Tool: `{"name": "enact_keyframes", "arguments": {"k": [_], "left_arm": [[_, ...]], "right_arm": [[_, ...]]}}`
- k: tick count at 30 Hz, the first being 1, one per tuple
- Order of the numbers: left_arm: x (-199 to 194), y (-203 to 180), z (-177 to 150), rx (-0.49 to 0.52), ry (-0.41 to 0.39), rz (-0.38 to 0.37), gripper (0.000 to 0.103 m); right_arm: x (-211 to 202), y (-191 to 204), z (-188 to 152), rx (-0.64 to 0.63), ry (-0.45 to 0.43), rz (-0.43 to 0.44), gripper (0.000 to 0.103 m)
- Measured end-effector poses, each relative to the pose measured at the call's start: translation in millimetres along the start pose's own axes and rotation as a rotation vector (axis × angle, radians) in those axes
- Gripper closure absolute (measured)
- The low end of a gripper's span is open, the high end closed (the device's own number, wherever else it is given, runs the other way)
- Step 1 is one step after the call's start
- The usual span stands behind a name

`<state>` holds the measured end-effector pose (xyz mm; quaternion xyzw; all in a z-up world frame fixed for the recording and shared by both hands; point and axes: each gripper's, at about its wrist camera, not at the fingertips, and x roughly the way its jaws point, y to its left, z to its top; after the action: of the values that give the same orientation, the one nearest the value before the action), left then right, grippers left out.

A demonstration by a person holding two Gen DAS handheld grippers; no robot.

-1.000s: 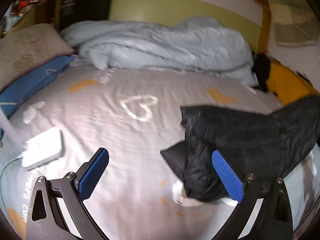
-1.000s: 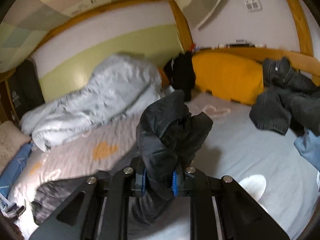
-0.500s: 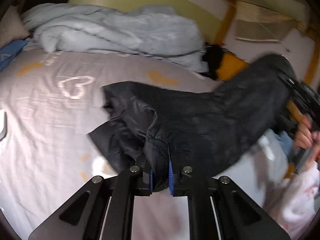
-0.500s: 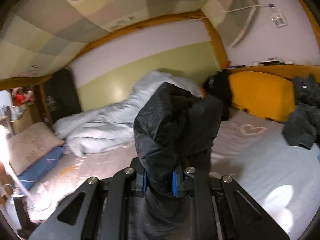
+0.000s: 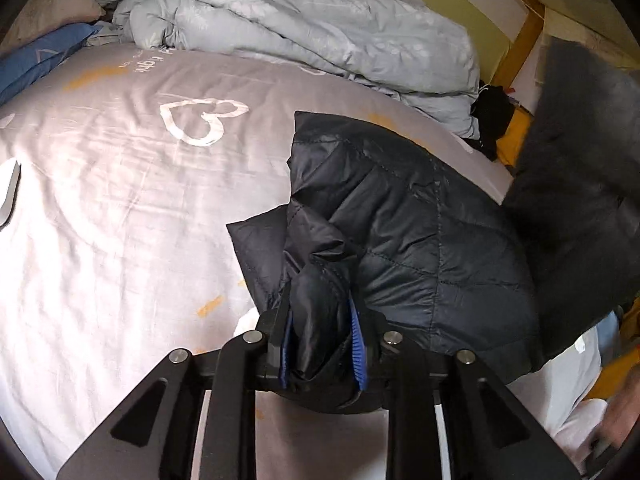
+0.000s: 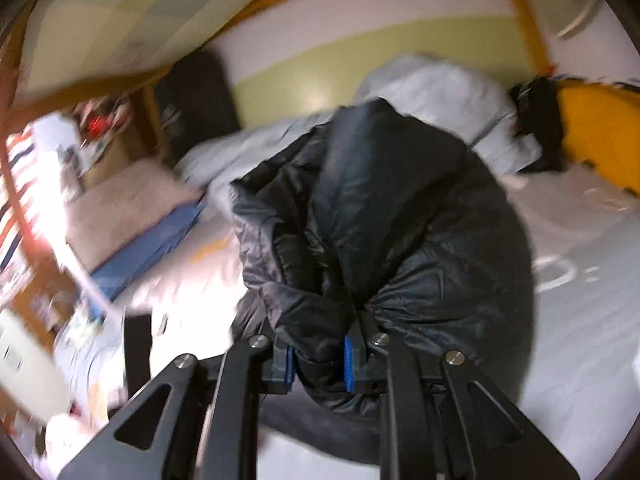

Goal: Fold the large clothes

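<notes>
A black quilted puffer jacket (image 5: 420, 240) hangs spread above the grey bed sheet (image 5: 120, 208) with heart prints. My left gripper (image 5: 322, 338) is shut on a bunched edge of the jacket, fabric squeezed between the blue pads (image 5: 357, 344). In the right wrist view the jacket (image 6: 400, 220) bulges up in front of the camera, and my right gripper (image 6: 318, 364) is shut on another bunch of it. The right wrist view is blurred by motion.
A crumpled pale blue duvet (image 5: 300, 28) lies along the far wall. A blue pillow (image 5: 36, 60) and a beige pillow (image 6: 124, 208) lie at the left. A yellow cushion (image 6: 596, 128) and dark clothes (image 5: 490, 124) sit at the right.
My left gripper went from open beside the jacket to shut on its edge. My right gripper kept its hold and swung left with the jacket.
</notes>
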<state>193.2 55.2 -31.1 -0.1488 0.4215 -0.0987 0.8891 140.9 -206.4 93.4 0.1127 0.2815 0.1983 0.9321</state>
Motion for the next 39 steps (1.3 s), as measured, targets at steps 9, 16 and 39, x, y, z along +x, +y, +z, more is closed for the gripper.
{"name": "enact_keyframes", "arguments": {"k": [9,16,39], "left_arm": [[-5.3,8.1,-0.9,-0.016,-0.002,-0.035,0.078],[-1.1,2.4,-1.6,0.023,-0.006,0.0,0.076],[8.7,7.0,-6.5,0.029,-0.02,0.01,0.063]], "right_arm": [[18.9,11.5,-29.2,-0.069,0.086,0.019,0.085],[-36.5,-1.0,-1.4,-0.059,-0.068,0.017,0.038],[41.5,-137.1,-12.9,0.332,0.159,-0.04,0.035]]}}
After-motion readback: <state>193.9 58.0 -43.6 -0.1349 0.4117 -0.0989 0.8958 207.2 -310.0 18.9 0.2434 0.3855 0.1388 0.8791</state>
